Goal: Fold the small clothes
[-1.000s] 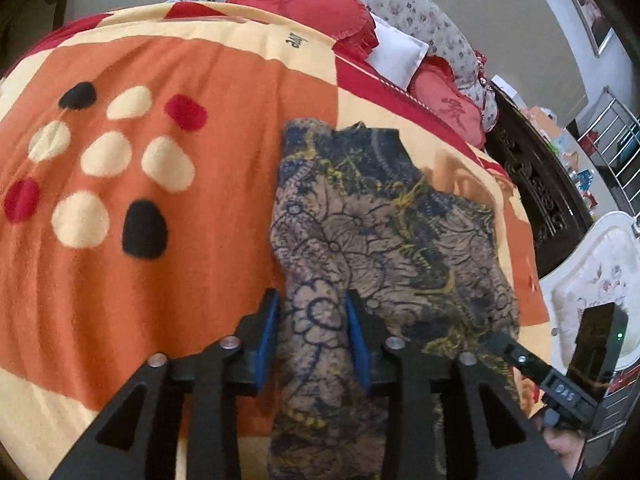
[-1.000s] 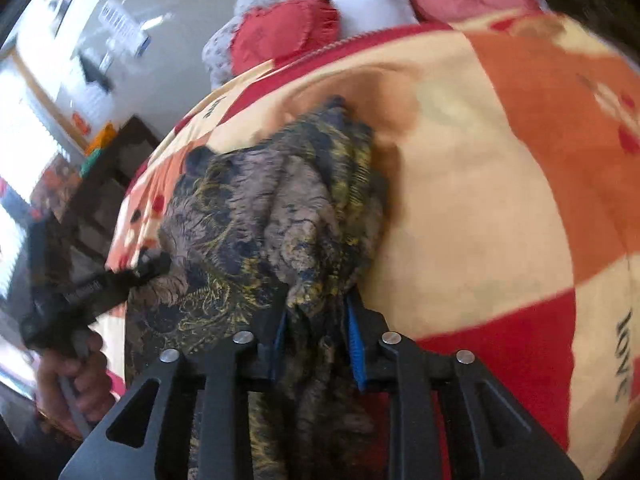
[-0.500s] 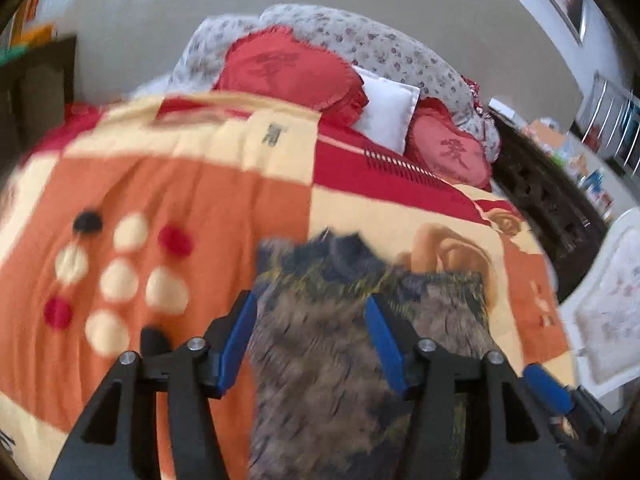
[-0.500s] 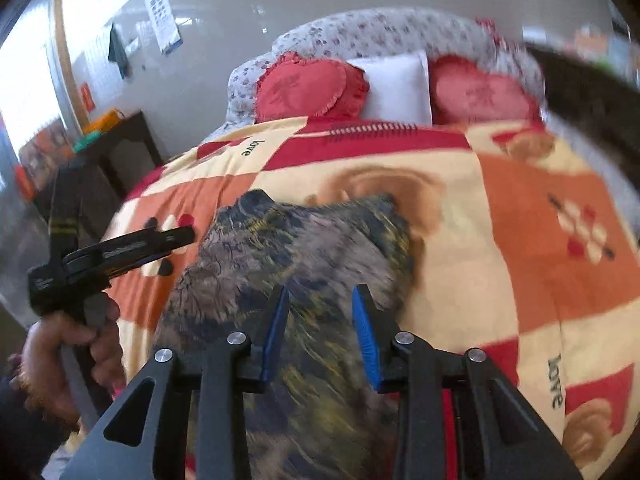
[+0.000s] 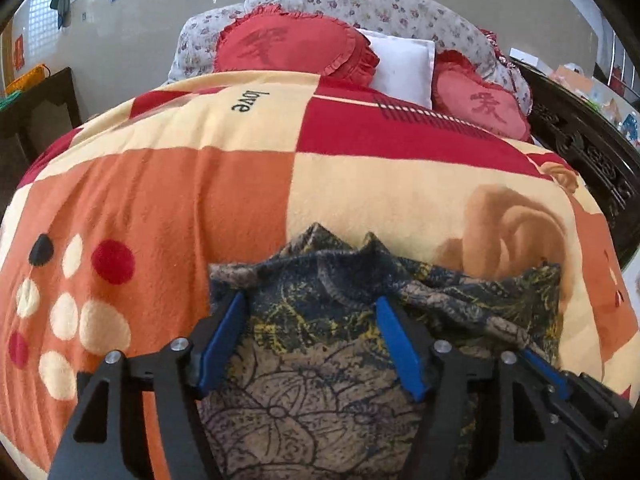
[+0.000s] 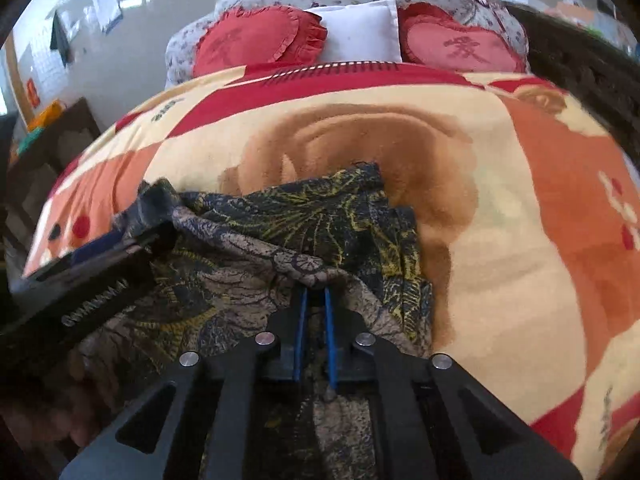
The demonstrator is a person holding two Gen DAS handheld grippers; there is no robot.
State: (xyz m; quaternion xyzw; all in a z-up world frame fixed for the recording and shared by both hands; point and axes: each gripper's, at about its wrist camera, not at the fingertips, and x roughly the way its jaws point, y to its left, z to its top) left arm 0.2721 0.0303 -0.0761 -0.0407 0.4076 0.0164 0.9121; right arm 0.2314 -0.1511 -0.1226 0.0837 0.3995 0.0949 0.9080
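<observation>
A dark floral garment [image 5: 320, 380] lies crumpled on the patchwork blanket [image 5: 200, 200] near the bed's front edge. My left gripper [image 5: 310, 304] hovers over its left part. Its jaws are opening, the cloth lies under and between the blue pads [image 5: 224, 340], and they do not press it. In the right wrist view the garment [image 6: 320, 216] spreads to the left. My right gripper [image 6: 315, 296] is closing, its pads nearly together on a raised fold of the cloth. One of the left gripper's fingers [image 6: 100, 276] reaches in over the garment's left side.
Two red heart cushions [image 5: 288, 44] [image 5: 480, 108] and a white pillow [image 5: 404, 64] lean on a flowered bolster [image 5: 360, 0] at the head of the bed. Dark carved wood [image 5: 580, 148] runs along the right side. A dark cabinet [image 5: 36, 108] stands at the left.
My left gripper has let go of the garment and spread wide. My right gripper opened, then narrowed onto a fold. Both views have tipped up toward the head of the bed.
</observation>
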